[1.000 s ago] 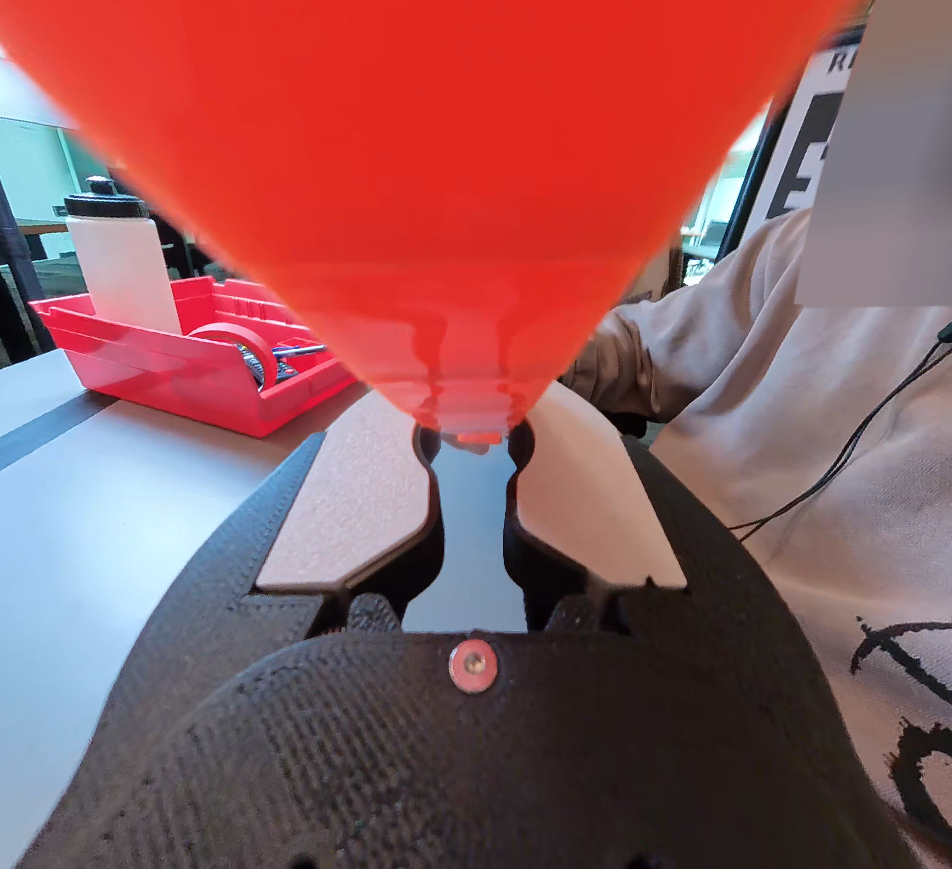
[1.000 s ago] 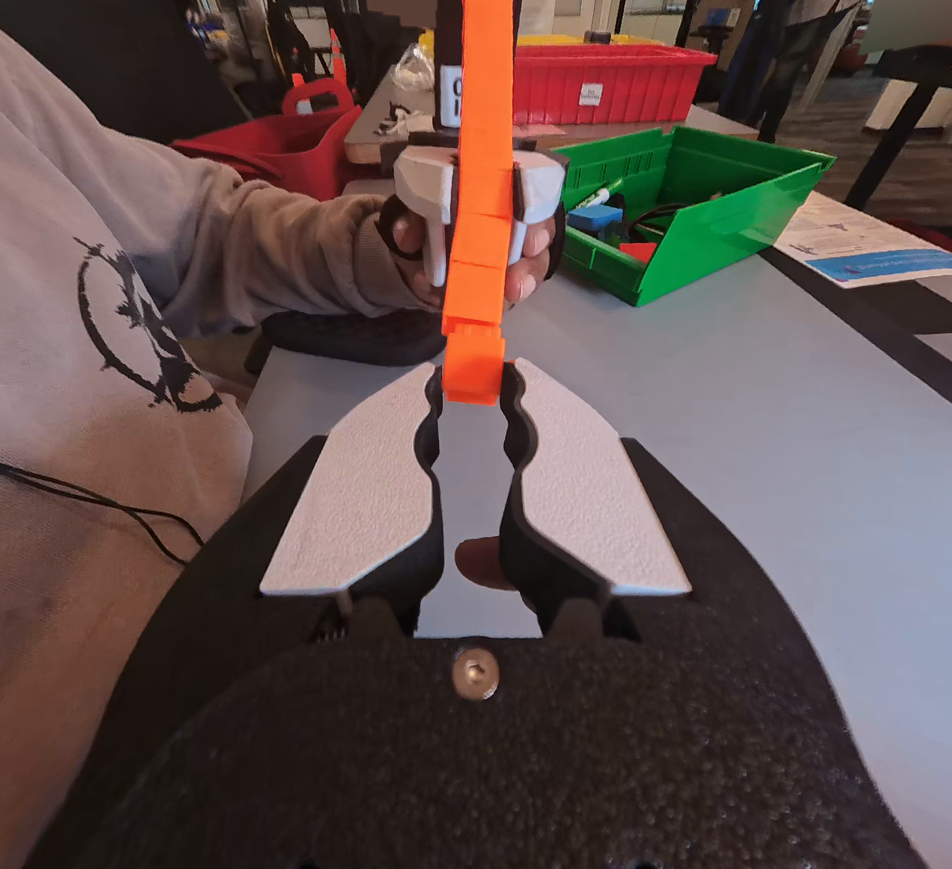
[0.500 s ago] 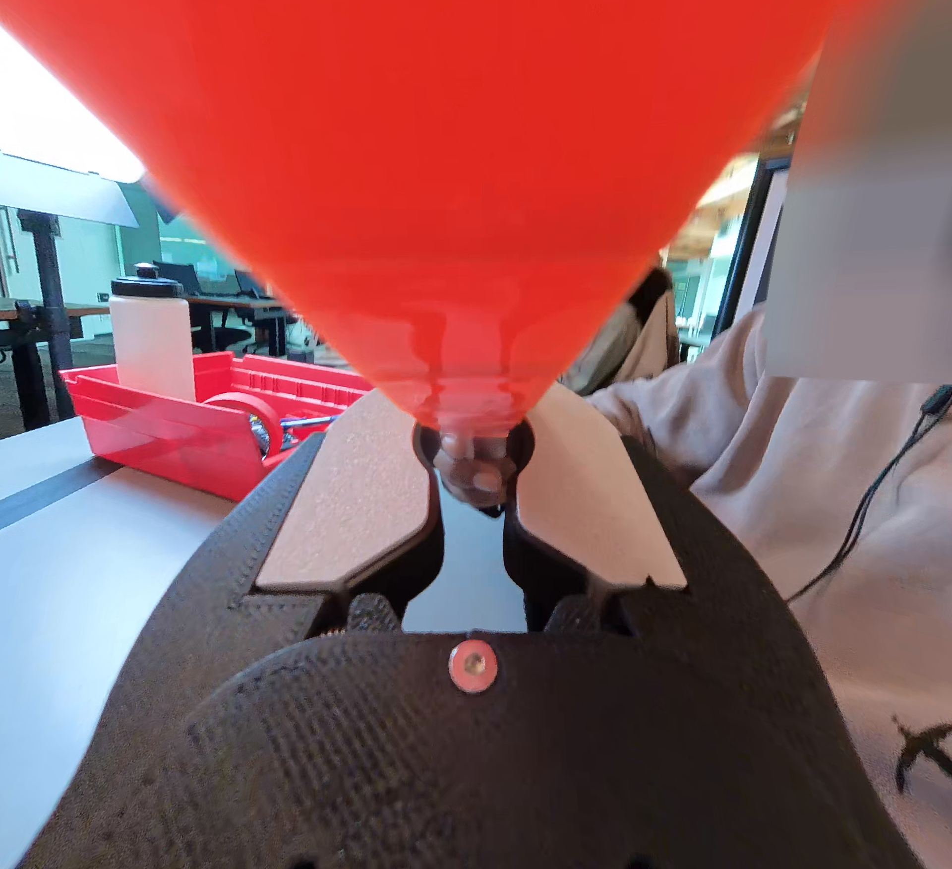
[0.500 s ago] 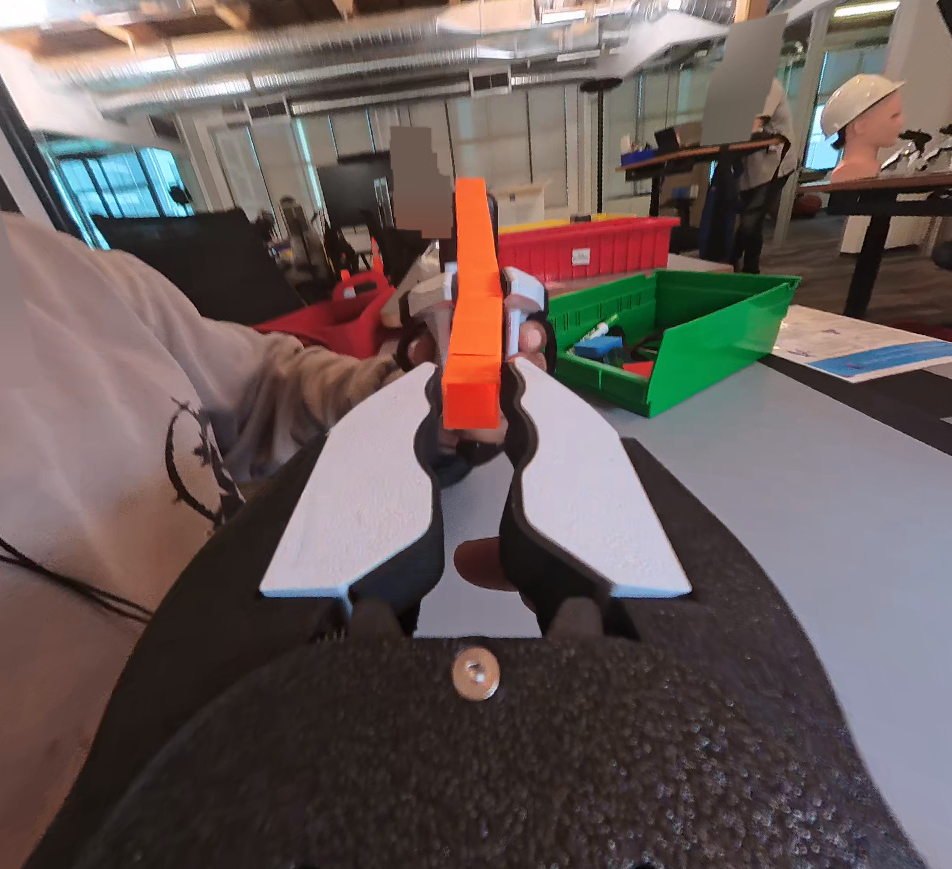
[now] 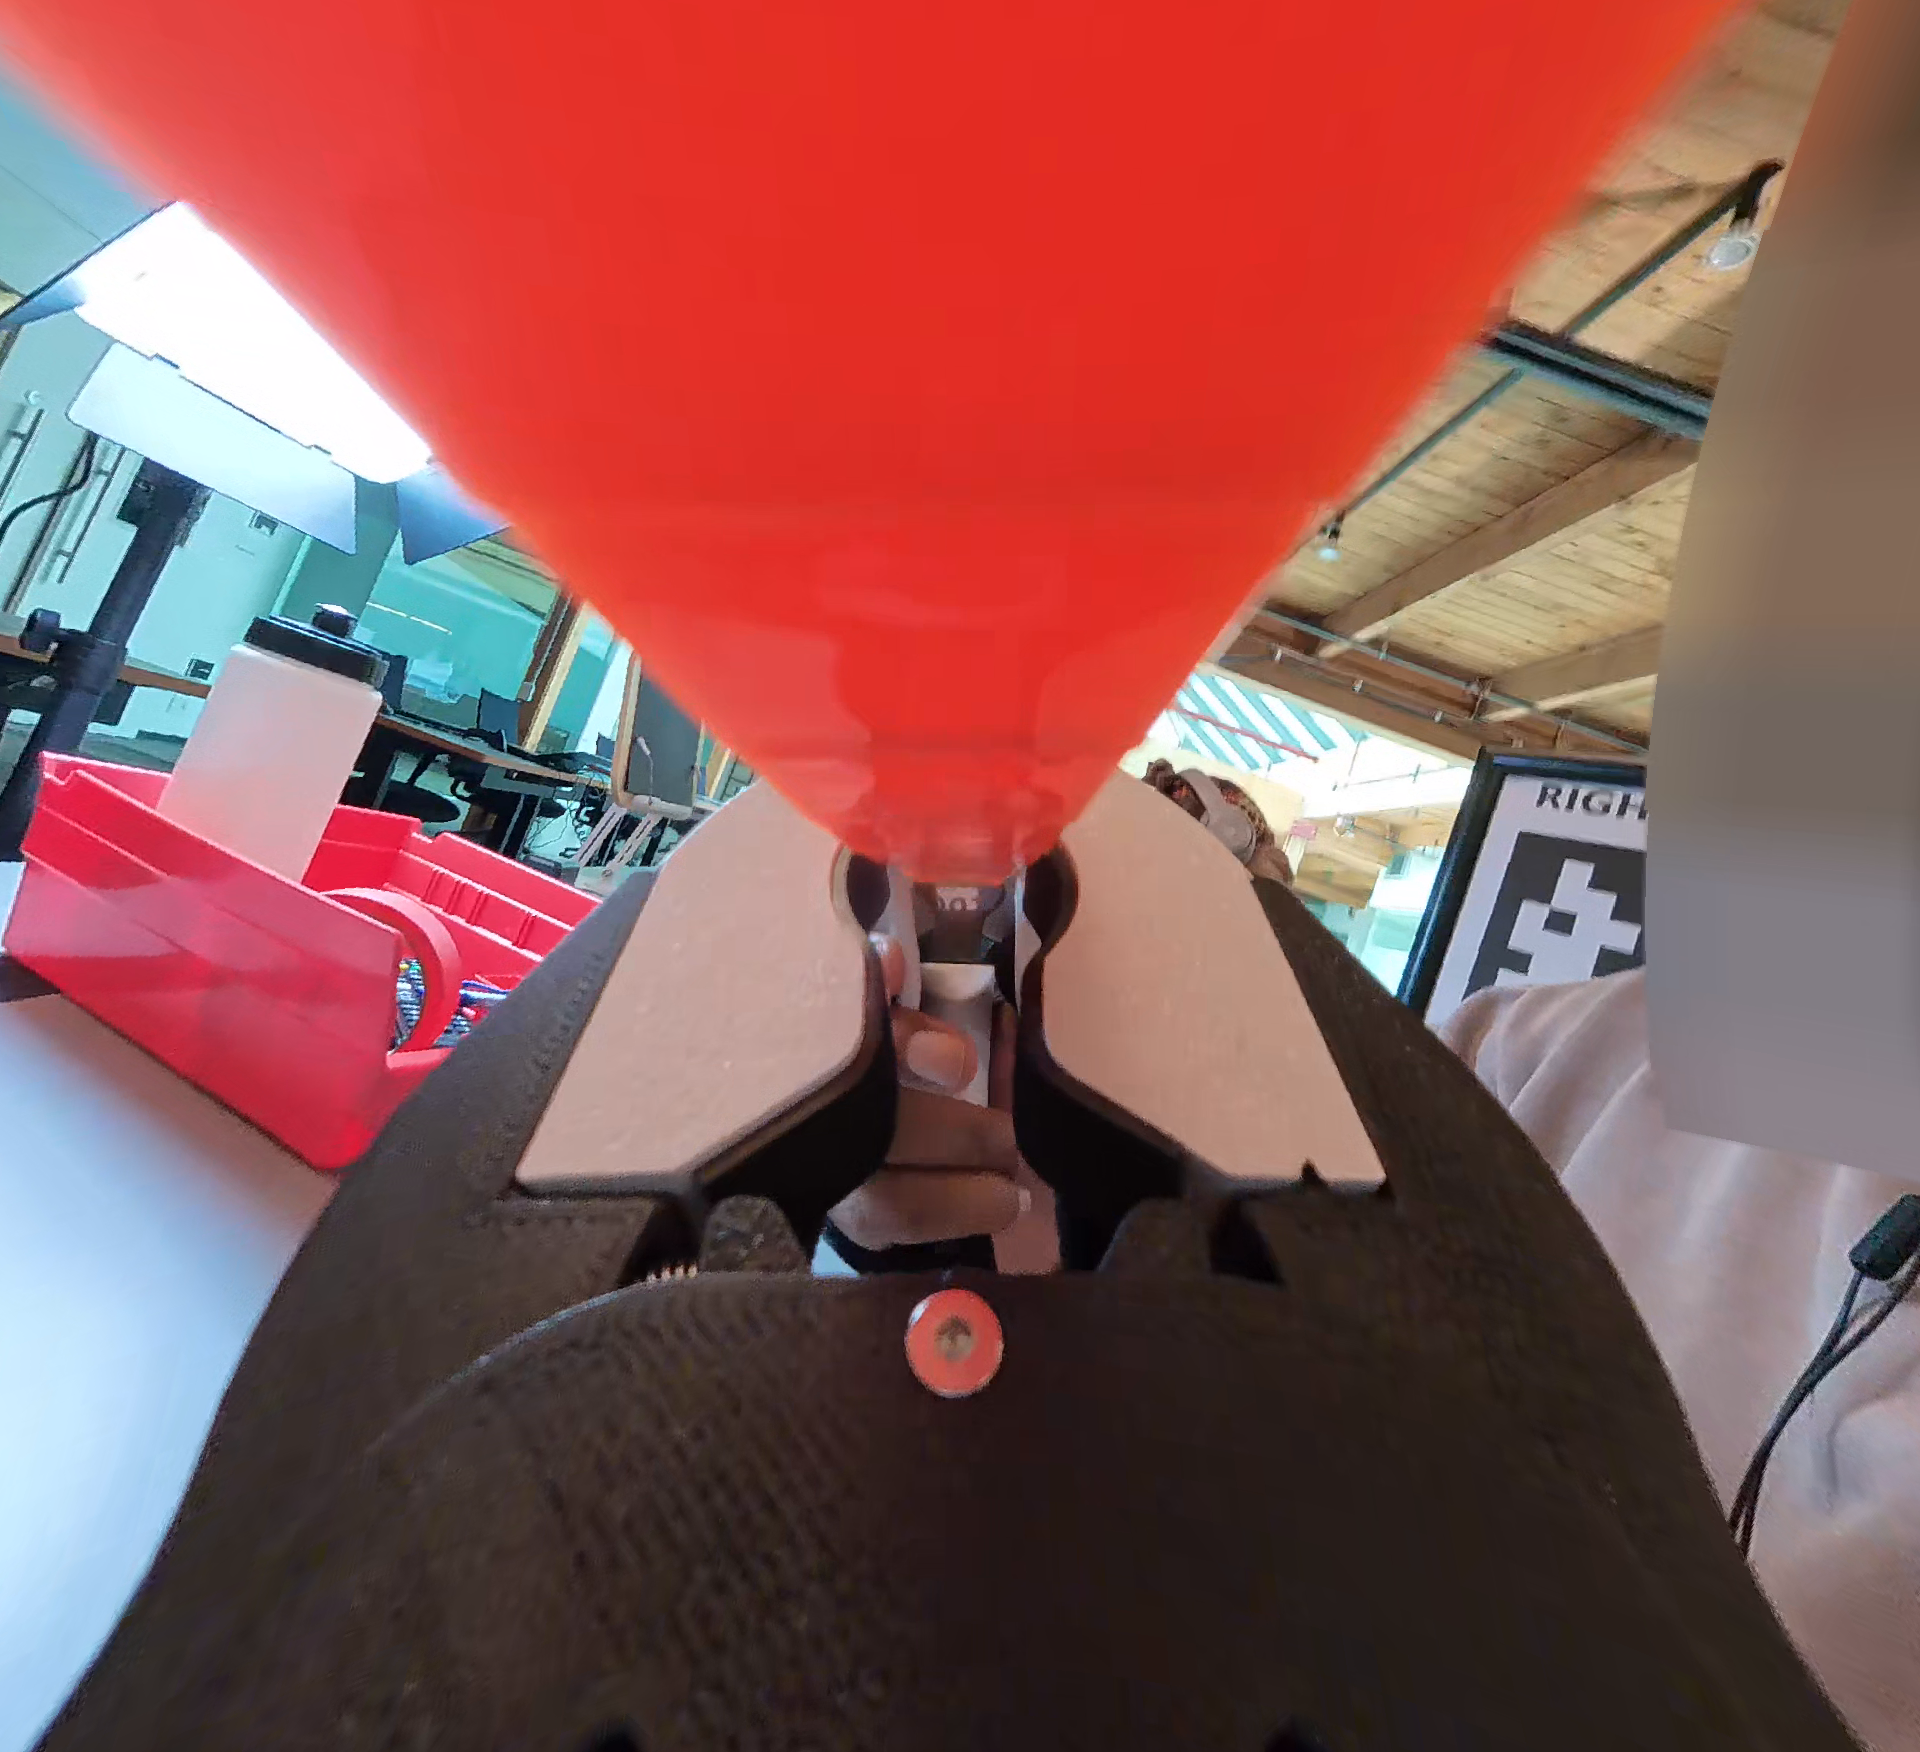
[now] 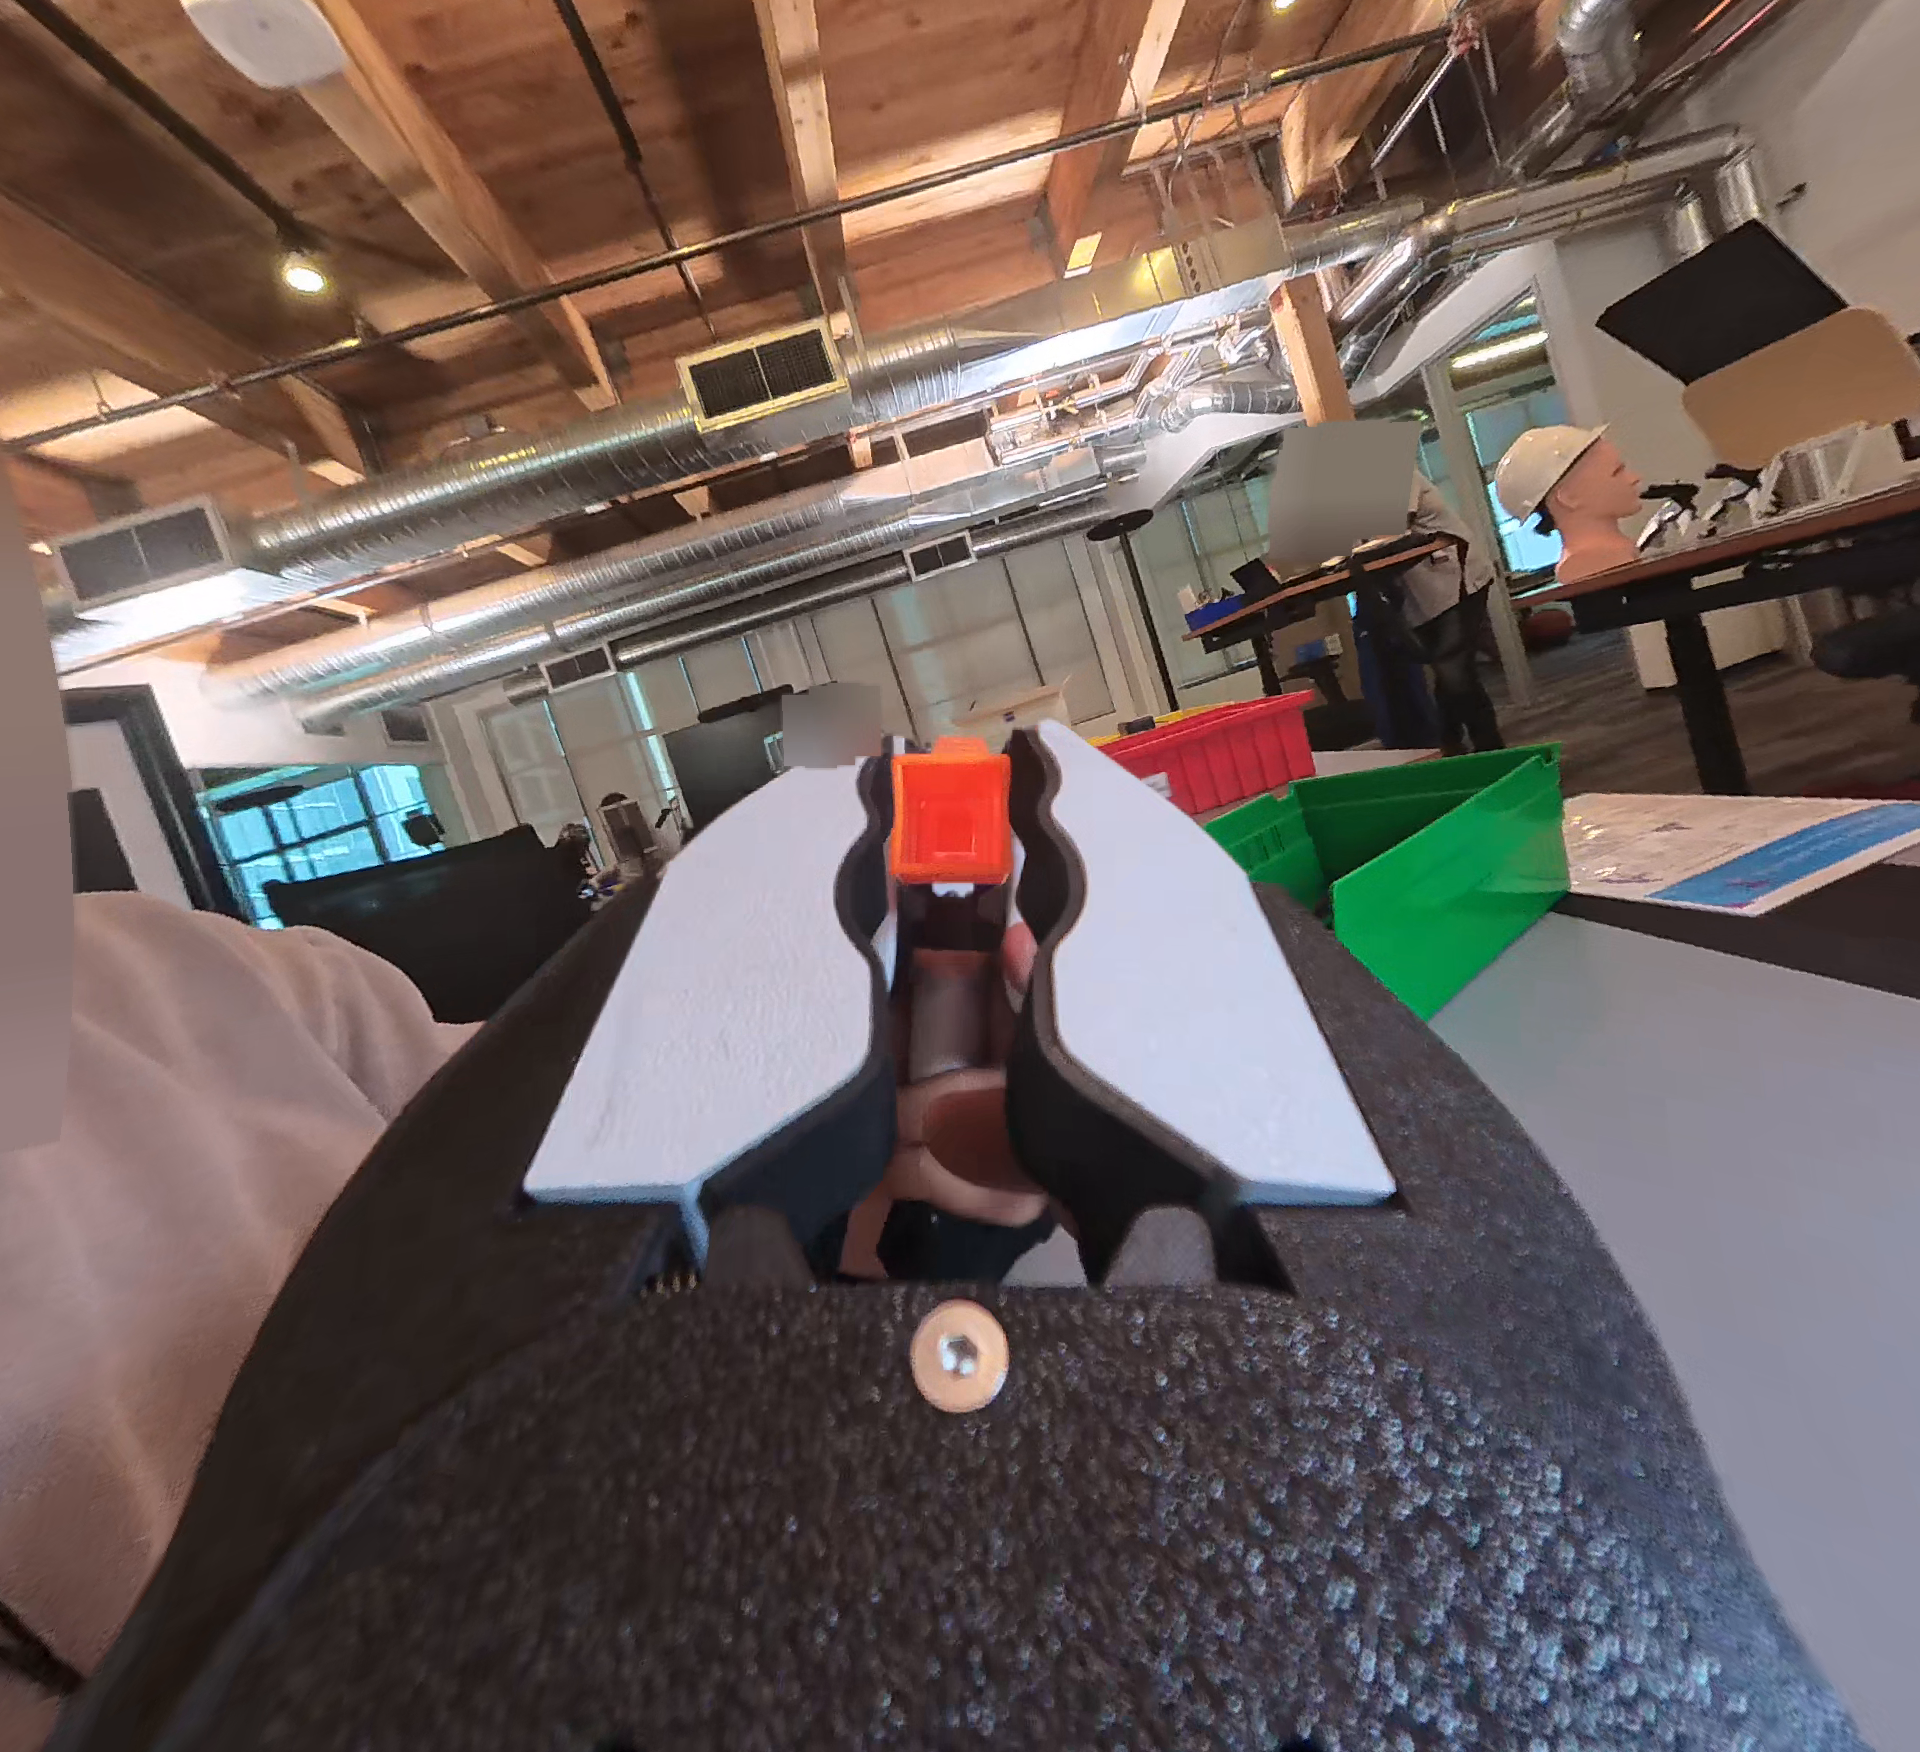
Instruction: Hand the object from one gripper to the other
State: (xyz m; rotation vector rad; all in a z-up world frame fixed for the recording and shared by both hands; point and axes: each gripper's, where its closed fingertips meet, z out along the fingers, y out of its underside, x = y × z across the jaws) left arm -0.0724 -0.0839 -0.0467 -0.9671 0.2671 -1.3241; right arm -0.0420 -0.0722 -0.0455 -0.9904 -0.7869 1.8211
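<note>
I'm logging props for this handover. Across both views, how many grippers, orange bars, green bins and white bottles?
grippers: 2 (left gripper, right gripper)
orange bar: 1
green bin: 1
white bottle: 1
Total: 5

Left gripper (image 5: pixel 951 855) jaws clamp orange block (image 5: pixel 935 300) at 12 o'clock; red bin (image 5: pixel 208 975) at 9 o'clock.

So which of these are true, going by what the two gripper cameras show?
1. The orange bar's end sits between the right gripper's two fingers. True.
2. The left gripper is empty. False: it grips the orange bar.
3. A white bottle stands in the red tray. True.
4. The green bin stands on the floor. False: it is on the grey table.
</note>
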